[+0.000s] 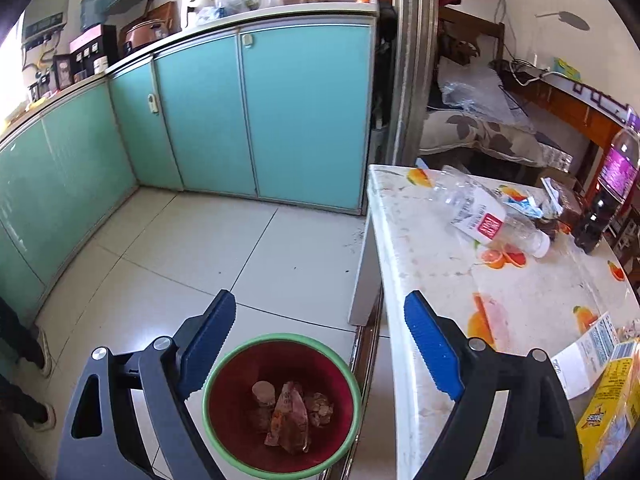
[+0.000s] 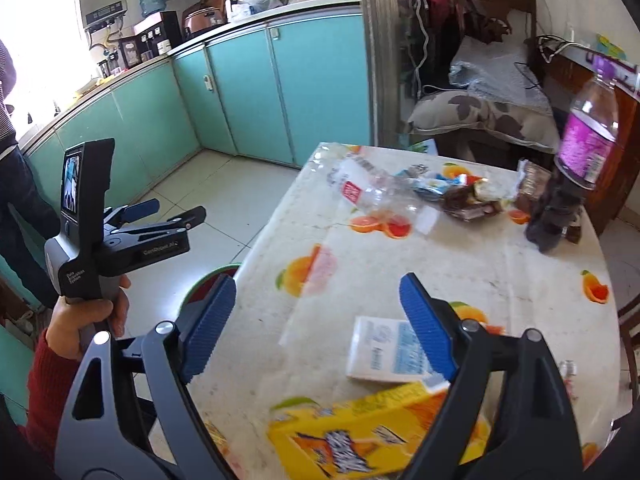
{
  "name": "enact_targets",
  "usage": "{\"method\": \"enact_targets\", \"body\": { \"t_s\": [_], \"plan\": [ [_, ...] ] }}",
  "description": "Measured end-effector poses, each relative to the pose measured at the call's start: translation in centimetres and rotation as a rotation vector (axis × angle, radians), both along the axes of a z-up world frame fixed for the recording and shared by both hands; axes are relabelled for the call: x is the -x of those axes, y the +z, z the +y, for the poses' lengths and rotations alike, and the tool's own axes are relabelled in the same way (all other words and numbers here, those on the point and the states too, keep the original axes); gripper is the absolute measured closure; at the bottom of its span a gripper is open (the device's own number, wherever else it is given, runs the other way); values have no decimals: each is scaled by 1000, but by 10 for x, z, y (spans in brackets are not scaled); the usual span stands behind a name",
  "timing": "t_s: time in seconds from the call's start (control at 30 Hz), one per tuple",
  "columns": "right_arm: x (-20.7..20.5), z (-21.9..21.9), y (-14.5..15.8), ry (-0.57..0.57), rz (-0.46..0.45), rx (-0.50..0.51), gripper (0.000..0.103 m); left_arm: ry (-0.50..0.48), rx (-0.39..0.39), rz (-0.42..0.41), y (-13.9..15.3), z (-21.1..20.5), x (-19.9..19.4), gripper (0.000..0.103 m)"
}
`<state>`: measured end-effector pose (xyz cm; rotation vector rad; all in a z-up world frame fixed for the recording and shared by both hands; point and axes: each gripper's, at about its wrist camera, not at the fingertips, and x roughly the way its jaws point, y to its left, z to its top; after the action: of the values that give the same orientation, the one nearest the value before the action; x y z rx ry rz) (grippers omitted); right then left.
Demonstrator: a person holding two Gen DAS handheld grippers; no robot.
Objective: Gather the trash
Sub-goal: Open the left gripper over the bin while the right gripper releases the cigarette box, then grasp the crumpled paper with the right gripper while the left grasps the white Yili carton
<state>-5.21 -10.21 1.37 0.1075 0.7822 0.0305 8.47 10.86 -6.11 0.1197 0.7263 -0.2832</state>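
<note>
My left gripper point(image 1: 320, 300) is open and empty, hanging over a red bin with a green rim point(image 1: 280, 338) on the floor beside the table point(image 1: 440, 280). In the bin lie a crumpled wrapper point(image 1: 290, 416) and other scraps. My right gripper point(image 2: 318, 282) stands open above the table point(image 2: 460, 256), nothing between its fingers. Under it lie a yellow box point(image 2: 360, 436) and a white and blue carton point(image 2: 380, 348). Farther back are a crushed clear bottle point(image 2: 376, 196) and several wrappers point(image 2: 460, 196). A hand in a red sleeve holds the left gripper point(image 2: 176, 208) at the left.
A tall dark soda bottle point(image 2: 576, 168) stands upright at the table's far right. Teal cabinets point(image 1: 260, 120) line the back and left walls. A person's legs point(image 2: 24, 184) are at the left edge. Behind the table, a cushioned seat point(image 2: 480, 116) holds plastic bags.
</note>
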Motion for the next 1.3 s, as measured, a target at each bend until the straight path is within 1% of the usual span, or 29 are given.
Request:
{"method": "enact_targets", "body": {
  "t_s": [0.2, 0.27, 0.37, 0.43, 0.47, 0.6, 0.67, 0.77, 0.93, 1.07, 1.2, 1.23, 1.27, 1.3],
  "plan": [
    [39, -45, -1, -113, 6, 81, 20, -100, -1, -60, 14, -41, 35, 18],
    [48, -55, -5, -147, 11, 99, 20, -127, 19, -68, 19, -51, 45, 17],
    [59, -66, -11, -183, 13, 88, 19, -183, 52, -65, 24, -68, 57, 17],
    [64, -69, -15, -194, 16, 79, 18, -205, 42, -76, 26, -78, 63, 16],
    [67, -72, -17, -200, 16, 78, 18, -214, 35, -82, 26, -83, 66, 14],
    [79, -80, -20, -229, 22, 107, 16, -238, 23, -85, 24, -95, 73, 12],
    [86, -91, -22, -260, 30, 114, 15, -244, 15, -82, 22, -98, 74, 12],
    [96, -114, -27, -325, 47, 98, 15, -254, 2, -74, 18, -103, 76, 12],
    [101, -142, -39, -408, 89, 77, 14, -280, -18, -67, 13, -115, 80, 12],
    [97, -150, -51, -412, 115, 58, 14, -302, -35, -66, 9, -122, 83, 12],
    [87, -152, -64, -400, 138, 33, 14, -327, -34, -47, 5, -128, 84, 12],
    [84, -152, -68, -399, 143, 41, 17, -332, -31, -41, 4, -130, 84, 12],
    [82, -151, -70, -400, 147, 53, 22, -340, -27, -32, 2, -131, 84, 12],
    [80, -151, -73, -398, 152, 66, 37, -348, -26, -22, 1, -133, 83, 12]
  ]
}}
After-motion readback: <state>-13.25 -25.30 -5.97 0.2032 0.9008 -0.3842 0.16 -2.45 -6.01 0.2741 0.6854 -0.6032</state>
